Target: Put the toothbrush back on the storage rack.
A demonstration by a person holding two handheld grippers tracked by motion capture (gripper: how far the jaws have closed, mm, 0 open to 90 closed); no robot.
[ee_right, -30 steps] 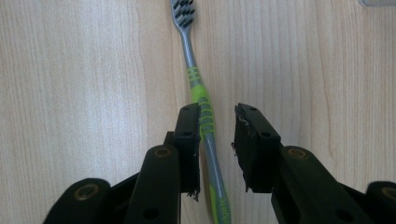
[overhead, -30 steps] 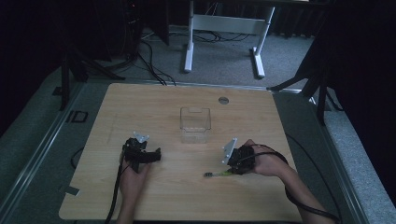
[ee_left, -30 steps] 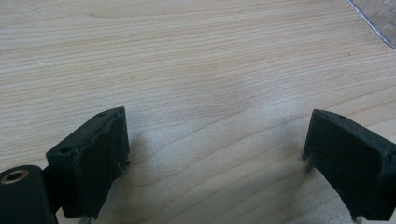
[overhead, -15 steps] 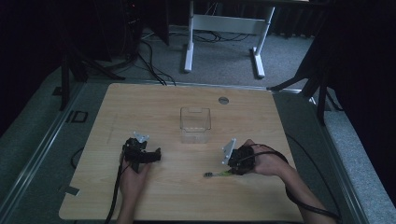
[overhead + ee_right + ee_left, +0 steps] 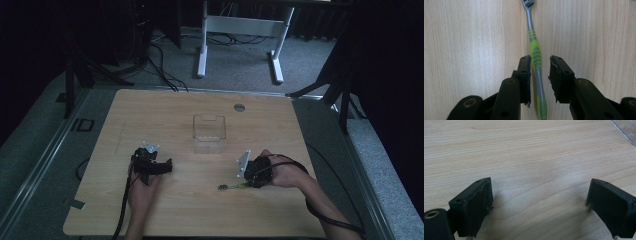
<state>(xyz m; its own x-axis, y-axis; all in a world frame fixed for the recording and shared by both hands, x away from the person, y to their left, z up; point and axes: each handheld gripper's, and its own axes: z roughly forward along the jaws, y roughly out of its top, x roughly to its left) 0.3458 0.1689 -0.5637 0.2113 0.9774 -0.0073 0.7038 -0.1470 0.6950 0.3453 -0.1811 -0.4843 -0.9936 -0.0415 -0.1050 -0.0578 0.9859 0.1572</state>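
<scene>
A green-and-grey plastic toothbrush (image 5: 535,56) is seen flat on the pale wooden desk (image 5: 180,210), at five o'clock of centre, straddled by the right gripper (image 5: 248,180), jaws narrowly parted, not pressing; the left gripper (image 5: 541,202) is held wide open, empty.

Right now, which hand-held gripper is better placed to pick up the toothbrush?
The right hand-held gripper. Its jaws already straddle the handle of the toothbrush with a small gap, so it likely only needs to close. The left hand-held gripper stands open over bare table, away from it.
</scene>
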